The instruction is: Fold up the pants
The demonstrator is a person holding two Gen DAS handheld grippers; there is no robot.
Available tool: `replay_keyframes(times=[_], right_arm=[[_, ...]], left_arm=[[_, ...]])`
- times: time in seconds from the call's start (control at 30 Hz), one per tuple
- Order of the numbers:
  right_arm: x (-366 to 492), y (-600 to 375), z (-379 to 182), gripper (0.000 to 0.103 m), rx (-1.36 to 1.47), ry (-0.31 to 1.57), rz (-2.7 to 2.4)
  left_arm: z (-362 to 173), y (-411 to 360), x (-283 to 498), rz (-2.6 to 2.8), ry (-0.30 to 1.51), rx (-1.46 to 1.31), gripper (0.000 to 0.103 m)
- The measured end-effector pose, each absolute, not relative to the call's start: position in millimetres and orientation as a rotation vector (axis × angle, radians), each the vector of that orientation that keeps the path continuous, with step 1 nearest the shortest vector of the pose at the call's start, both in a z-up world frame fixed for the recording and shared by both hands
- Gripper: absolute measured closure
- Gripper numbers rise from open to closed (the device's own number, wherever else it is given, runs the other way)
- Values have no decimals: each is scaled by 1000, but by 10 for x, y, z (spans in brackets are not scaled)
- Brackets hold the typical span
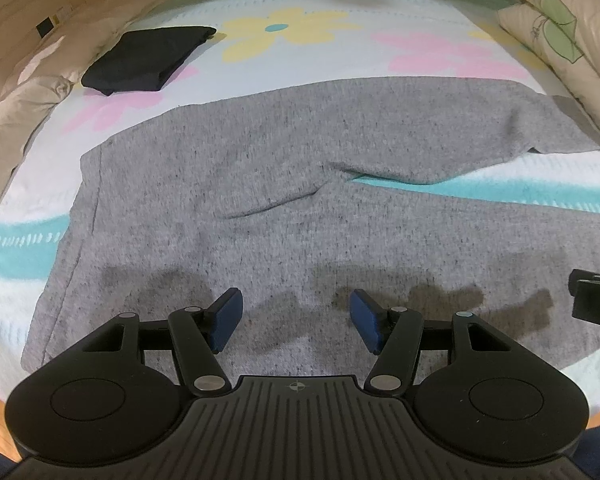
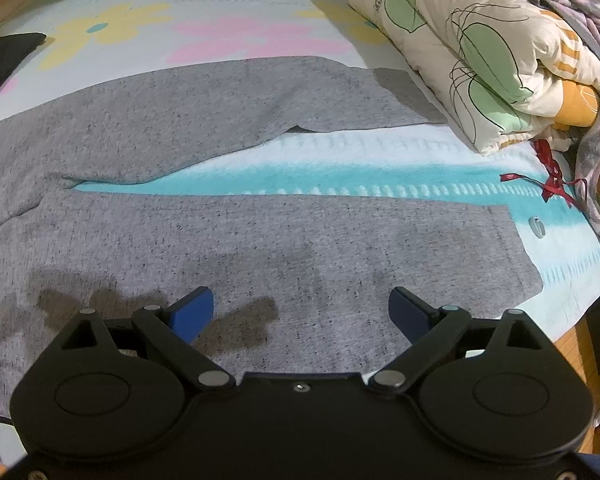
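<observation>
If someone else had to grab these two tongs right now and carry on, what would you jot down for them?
Left tongs: open, empty, poised above the waist end of the grey pants.
Right tongs: open, empty, above the nearer leg.
Pants: spread flat on the flowered bedsheet, waistband to the left, legs splayed apart toward the rolled quilt.
A black folded garment already lies at the far left.
Done: pants laid out. Left: every fold; probably begin by bringing one leg over the other.

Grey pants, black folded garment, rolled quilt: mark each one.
grey pants (image 1: 260,184), left wrist view, seat area.
black folded garment (image 1: 148,56), left wrist view, top face.
rolled quilt (image 2: 500,64), right wrist view, outer layer.
</observation>
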State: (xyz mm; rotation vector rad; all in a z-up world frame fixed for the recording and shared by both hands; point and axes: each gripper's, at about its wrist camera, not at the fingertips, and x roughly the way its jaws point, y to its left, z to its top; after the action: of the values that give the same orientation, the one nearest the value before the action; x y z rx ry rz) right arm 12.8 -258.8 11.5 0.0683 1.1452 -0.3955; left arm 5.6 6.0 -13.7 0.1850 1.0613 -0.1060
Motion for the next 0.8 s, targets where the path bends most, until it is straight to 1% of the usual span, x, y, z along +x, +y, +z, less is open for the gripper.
replay_keyframes(times=[0.43,0.5,0.57,0.6,0.7,0.8], right_arm=[[141,-2604,127,9,99,1142,-400],[160,-2616,118,9,135,1156,-390],[180,-2631,105,9,170,1170,-375],[187,-2632,101,11,187,1178,-369],[186,-2628,126,12,220,1174,-354],[171,-2605,179,11,201,1144,-367]], left_arm=[[-171,83,72,-110,1062,159,45],[-164,107,71,-133,1053,131,47],[-143,139,50,-158,1020,91,47],[-132,153,34,-163,995,77,47],[-99,184,-18,-185,897,44,47],[-87,191,10,-203,892,38,47]])
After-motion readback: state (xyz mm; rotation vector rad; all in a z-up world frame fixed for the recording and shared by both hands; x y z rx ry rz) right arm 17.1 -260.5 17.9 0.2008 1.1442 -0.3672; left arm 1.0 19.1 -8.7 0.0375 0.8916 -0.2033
